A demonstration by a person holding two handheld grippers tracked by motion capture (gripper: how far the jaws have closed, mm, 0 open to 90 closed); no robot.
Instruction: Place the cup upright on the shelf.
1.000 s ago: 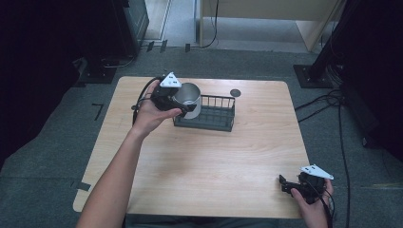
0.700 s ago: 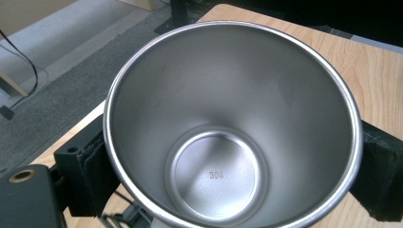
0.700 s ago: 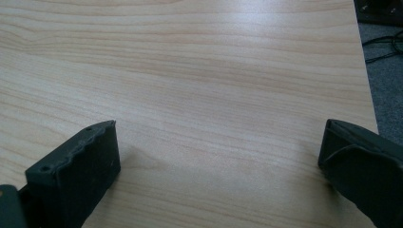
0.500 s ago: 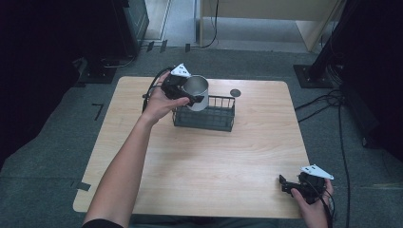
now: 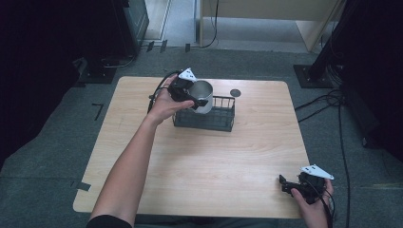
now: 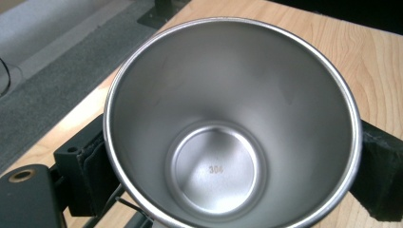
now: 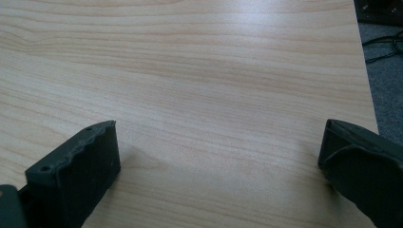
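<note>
Steel catches the light at the upper middle of the high view, where the metal cup (image 5: 204, 95) is clamped between the jaws of the left gripper (image 5: 190, 95). Half a second ago the cup sat a little further left in the frame, above the near-left corner of the black wire basket (image 5: 205, 118); now it has shifted right and hangs over the basket's left end, its lower side at or just above the rim. A second ago it was further left again and lower.

In the high view the cup's long axis is tilted, its open mouth turned toward the upper left of the frame and its base toward the lower right. In the left gripper view the camera looks straight down into the cup (image 6: 230, 123), with a stamped "304" on its floor and a black jaw pressed against the wall on either side.

From the lower left of the high view, the left forearm reaches diagonally up to the basket. At the lower right corner, the right gripper (image 5: 290, 183) rests low on the wooden table (image 5: 214, 166), unmoved, jaws wide apart over bare wood.
</note>
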